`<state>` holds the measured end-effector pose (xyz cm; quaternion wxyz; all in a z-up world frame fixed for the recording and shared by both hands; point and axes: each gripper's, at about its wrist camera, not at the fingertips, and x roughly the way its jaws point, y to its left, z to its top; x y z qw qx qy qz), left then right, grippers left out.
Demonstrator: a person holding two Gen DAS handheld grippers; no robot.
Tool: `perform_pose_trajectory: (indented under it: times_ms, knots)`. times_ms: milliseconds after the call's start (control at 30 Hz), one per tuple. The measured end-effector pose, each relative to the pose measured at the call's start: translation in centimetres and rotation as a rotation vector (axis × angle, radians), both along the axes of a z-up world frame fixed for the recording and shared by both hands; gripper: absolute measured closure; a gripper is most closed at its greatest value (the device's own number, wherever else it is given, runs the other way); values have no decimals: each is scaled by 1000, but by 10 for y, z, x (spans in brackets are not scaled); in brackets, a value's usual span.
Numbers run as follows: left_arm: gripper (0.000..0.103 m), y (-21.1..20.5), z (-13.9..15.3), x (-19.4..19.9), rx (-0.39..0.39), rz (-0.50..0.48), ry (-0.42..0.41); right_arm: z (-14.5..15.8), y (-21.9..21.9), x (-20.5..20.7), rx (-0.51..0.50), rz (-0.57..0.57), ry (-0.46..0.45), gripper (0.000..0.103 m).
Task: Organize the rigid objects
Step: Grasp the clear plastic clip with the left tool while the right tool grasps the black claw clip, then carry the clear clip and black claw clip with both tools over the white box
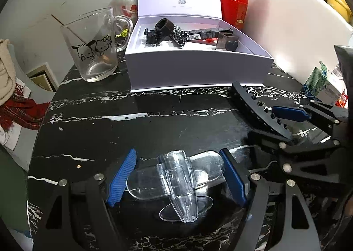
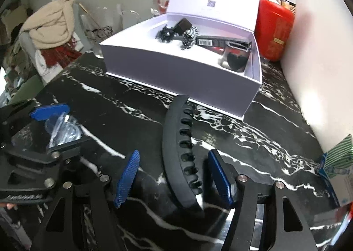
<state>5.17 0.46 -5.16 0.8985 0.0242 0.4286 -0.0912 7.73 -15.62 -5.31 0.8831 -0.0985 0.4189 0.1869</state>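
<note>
I am holding the left gripper (image 1: 177, 181) wide around the clear hair clip (image 1: 178, 182) lying on the black marble table (image 1: 154, 123); the right gripper (image 2: 174, 181) is spread wide, straddling the black banana clip (image 2: 178, 151) lying near the open white box (image 2: 183, 74).

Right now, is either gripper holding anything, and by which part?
Nothing is held. The left gripper straddles the clear hair clip, the right gripper the black hair clip; both jaws are open.
</note>
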Motion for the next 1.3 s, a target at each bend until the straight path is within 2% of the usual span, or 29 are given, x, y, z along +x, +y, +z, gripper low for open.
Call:
perform_pose_trajectory:
  times_ms: [33,100,267,733,900,1300]
  knots:
    - [26,0,0,0,1,1,1,0,-1,0,14,1,-4,52]
    - [26,1,-1,1,0,2,4,0,-1,-1,25,0,-23,74]
    - [26,-1,3,3,-4,-3,6,2,-8,2,113,24,25,75]
    - [26,-21,35,0,1,-44,-58,22,-34,-23,146,-51,13,75]
    - [26,-29,42,-3,-8,-55,-71,29,-43,-31,195,-39,21,75]
    - [26,-45,67,-13,5,-64,-117,55,-52,-57,212,-36,-24,74]
